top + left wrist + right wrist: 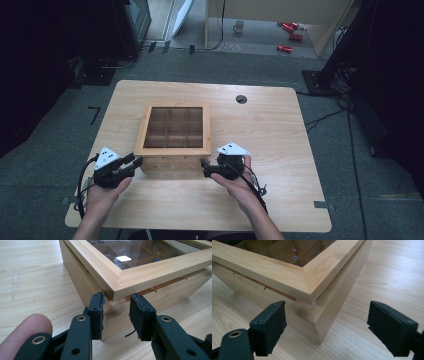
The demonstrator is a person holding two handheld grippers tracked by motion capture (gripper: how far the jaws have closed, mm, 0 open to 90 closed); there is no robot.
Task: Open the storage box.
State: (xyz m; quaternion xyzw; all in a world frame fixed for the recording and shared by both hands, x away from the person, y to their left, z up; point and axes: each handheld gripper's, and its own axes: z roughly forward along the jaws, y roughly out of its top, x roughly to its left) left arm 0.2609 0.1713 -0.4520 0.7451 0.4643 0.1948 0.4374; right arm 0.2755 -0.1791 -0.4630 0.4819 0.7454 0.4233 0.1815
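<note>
A square wooden box (172, 167) with a glass-paned lid (172, 149) over several compartments stands mid-table. The lid (150, 272) sits slightly raised, with a thin gap above the box body (80, 277). My left gripper (136, 161) is at the near-left corner; its jaws (116, 312) stand part open, straddling that corner just below the lid edge. My right gripper (204, 165) is at the near-right corner. Its jaws (327, 315) stand wide open on either side of the corner of the box body (342, 295), under the lid (262, 272).
The light wooden table (260, 130) has a round cable hole (241, 99) behind the box. Bare tabletop lies to the left, right and front of the box. On the floor far behind lie a mug (239, 26) and red cans (290, 35).
</note>
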